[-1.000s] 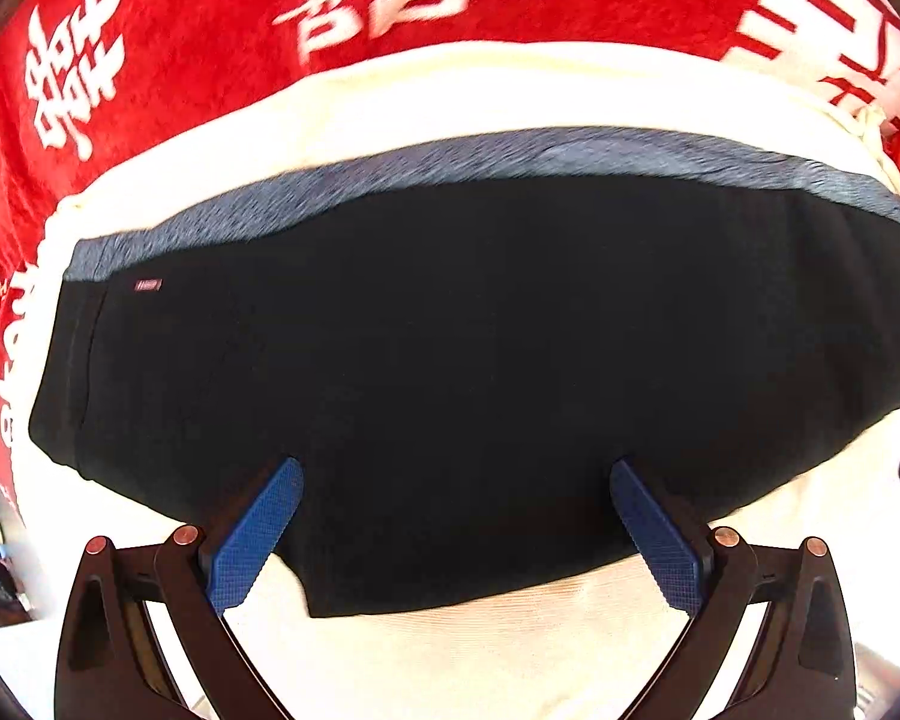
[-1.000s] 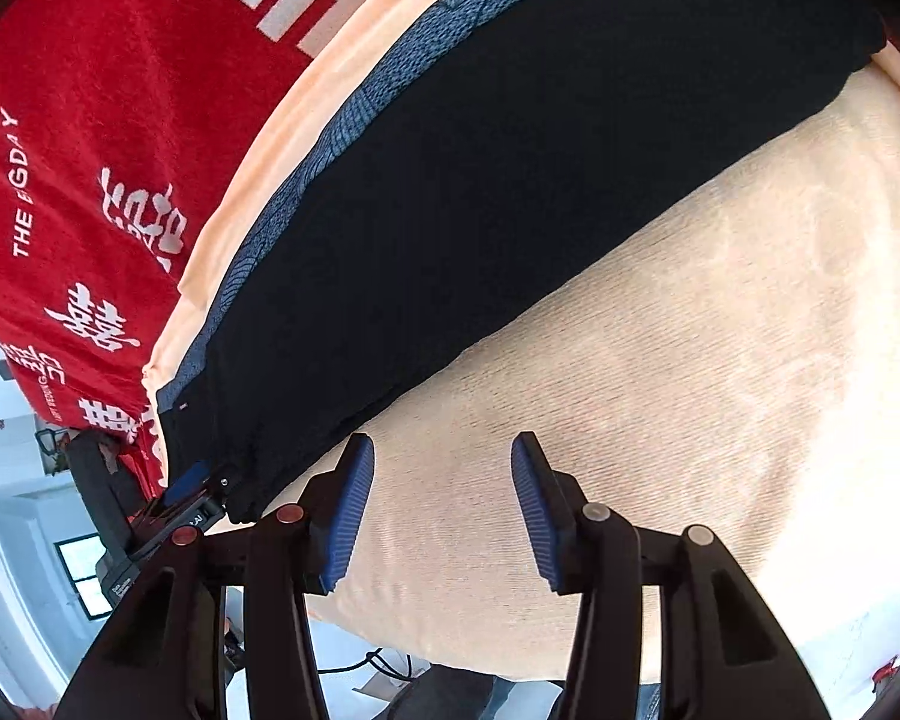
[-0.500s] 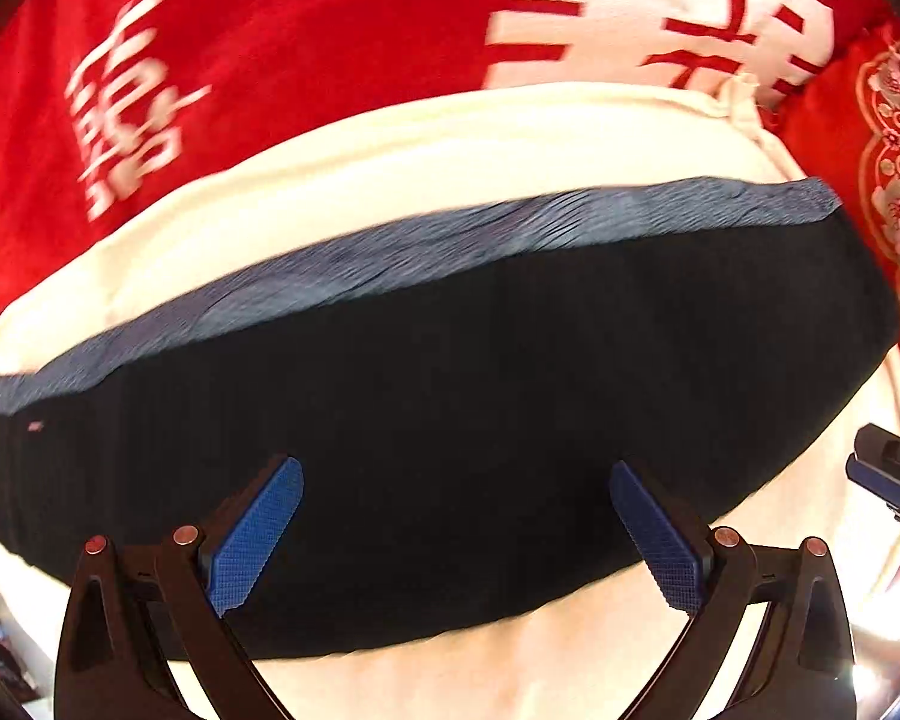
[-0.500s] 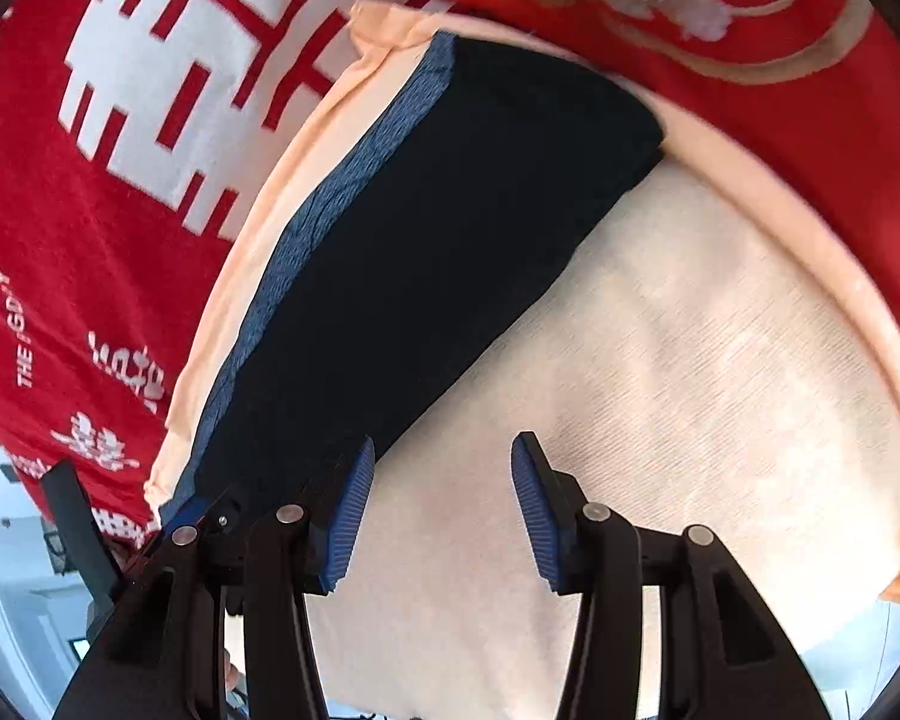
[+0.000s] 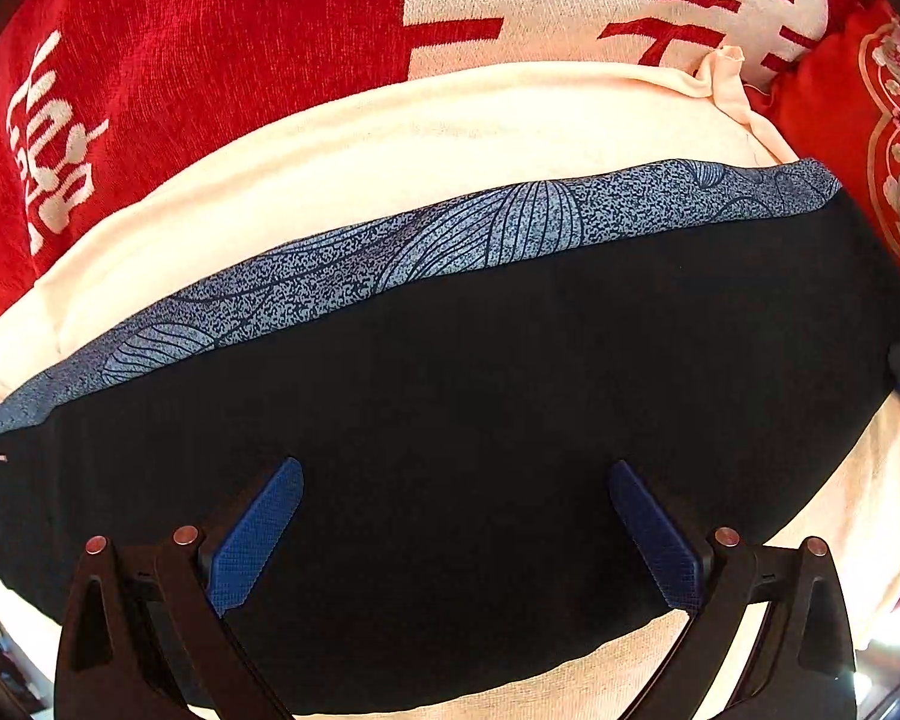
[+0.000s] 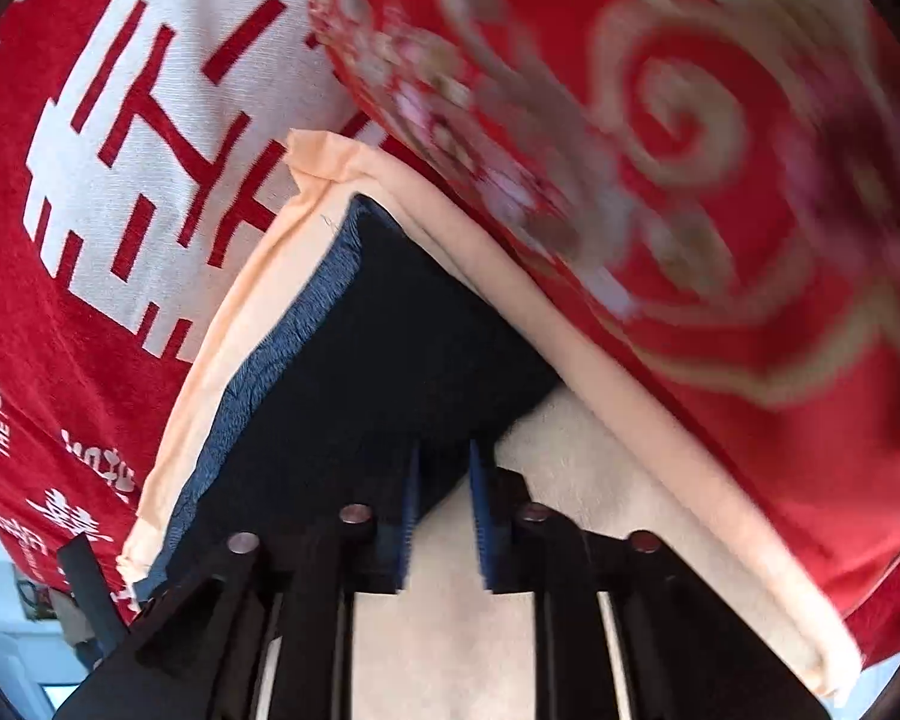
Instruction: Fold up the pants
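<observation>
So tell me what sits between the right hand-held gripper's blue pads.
The right wrist view shows the near edge of the black pants between the closing right hand-held gripper pads.

Across the upper part of both views we see a red blanket (image 5: pixel 210 60) with large white characters woven in; in the right wrist view small white lettering runs along its left side. A cream cloth (image 5: pixel 450 138) lies over it, its hem forming a pale band. At the upper right we see a red cushion (image 6: pixel 720 180) with gold scrolls and pink flowers, blurred in the right wrist view. At the lower left of that view a pale, brightly lit room (image 6: pixel 6 648) shows, too small for us to read.
</observation>
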